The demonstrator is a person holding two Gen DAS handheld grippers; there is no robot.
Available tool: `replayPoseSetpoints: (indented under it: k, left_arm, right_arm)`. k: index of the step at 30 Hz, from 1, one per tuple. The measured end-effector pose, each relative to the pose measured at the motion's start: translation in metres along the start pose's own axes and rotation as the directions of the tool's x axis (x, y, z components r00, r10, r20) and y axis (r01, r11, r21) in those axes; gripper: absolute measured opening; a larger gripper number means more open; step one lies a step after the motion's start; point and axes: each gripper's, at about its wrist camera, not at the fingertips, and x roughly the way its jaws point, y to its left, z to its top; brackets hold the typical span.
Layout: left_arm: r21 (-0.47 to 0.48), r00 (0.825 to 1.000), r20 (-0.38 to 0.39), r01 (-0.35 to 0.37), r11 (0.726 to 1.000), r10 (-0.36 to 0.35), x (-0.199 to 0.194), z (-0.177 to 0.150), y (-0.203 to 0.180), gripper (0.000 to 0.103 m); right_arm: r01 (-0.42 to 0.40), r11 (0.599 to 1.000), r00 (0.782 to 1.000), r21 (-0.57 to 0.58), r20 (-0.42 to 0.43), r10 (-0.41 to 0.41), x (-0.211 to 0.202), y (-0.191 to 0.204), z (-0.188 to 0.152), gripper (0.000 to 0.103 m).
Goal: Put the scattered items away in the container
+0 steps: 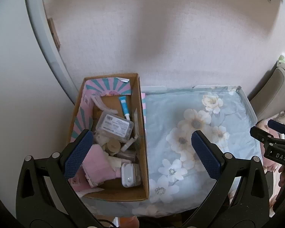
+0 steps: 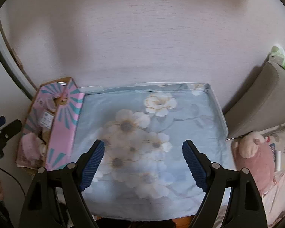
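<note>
Looks done: box (image 1: 112,133) full, cloth (image 2: 152,133) beside it bare; keep both grippers (image 1: 142,152) (image 2: 143,163) wide apart, w/ nothing held.

The cardboard box (image 1: 109,138) stands at the left edge of the floral blue cloth (image 1: 197,138), its far end against the wall. Inside the box lie a blue tube (image 1: 124,107), a clear plastic case (image 1: 115,126), a pink cloth (image 1: 96,163) and a small white case (image 1: 128,174). The left gripper (image 1: 142,152) hangs above the box's right wall, jaws spread wide and empty. The right gripper (image 1: 275,133) shows right of the cloth.
</note>
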Motion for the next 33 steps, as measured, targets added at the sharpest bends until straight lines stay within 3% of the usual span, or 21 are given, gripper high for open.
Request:
replayPoseSetpoints:
  k: [7,33]
  left_arm:
    - [-0.017,1.000,0.016,-0.016,1.000,0.016,0.002,-0.005,-0.006,0.103]
    - [-0.049,0.999,0.031,-0.038,0.998,0.039,0.004,0.004,-0.010,0.103]
  right_arm:
    - [0.034,0.999,0.999,0.004,0.028,-0.034,-0.001,-0.009,-0.004,0.081]
    - [0.018,1.000,0.999,-0.001,0.040,-0.018,0.007,-0.009,0.005,0.081]
